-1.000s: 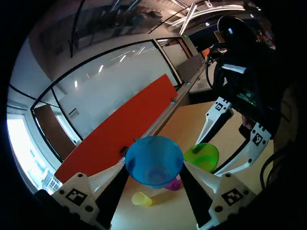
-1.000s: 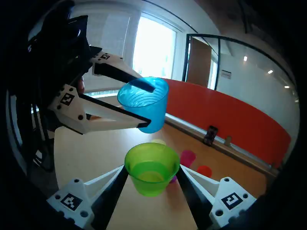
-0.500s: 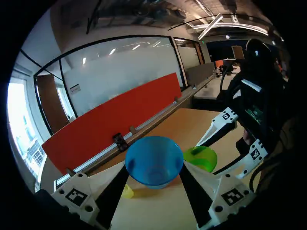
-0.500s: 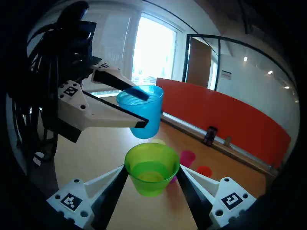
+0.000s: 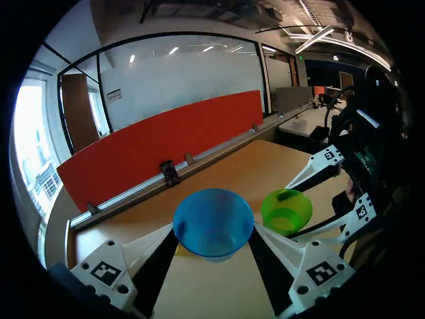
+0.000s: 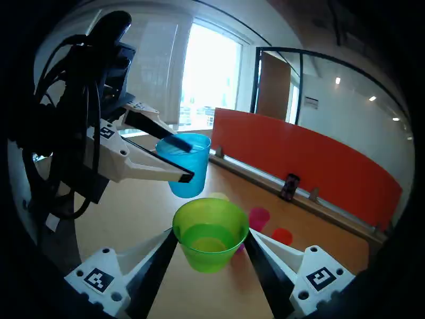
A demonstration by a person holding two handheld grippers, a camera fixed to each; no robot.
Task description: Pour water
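Blue cup and green cup are held close together over the bench.
The blue one is clamped in the left hand-held gripper, the green one in the right hand-held gripper, both nearly upright, likely so nothing is spilled.

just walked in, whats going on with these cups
Two handheld grippers are at work over a wooden table. The left gripper is shut on a blue cup, held upright. The right gripper is shut on a green cup that seems to have some liquid in the bottom. The two cups are close but apart, and nothing is pouring right now. A yellow cup, a pink cup and an orange cup stand on the table beyond.
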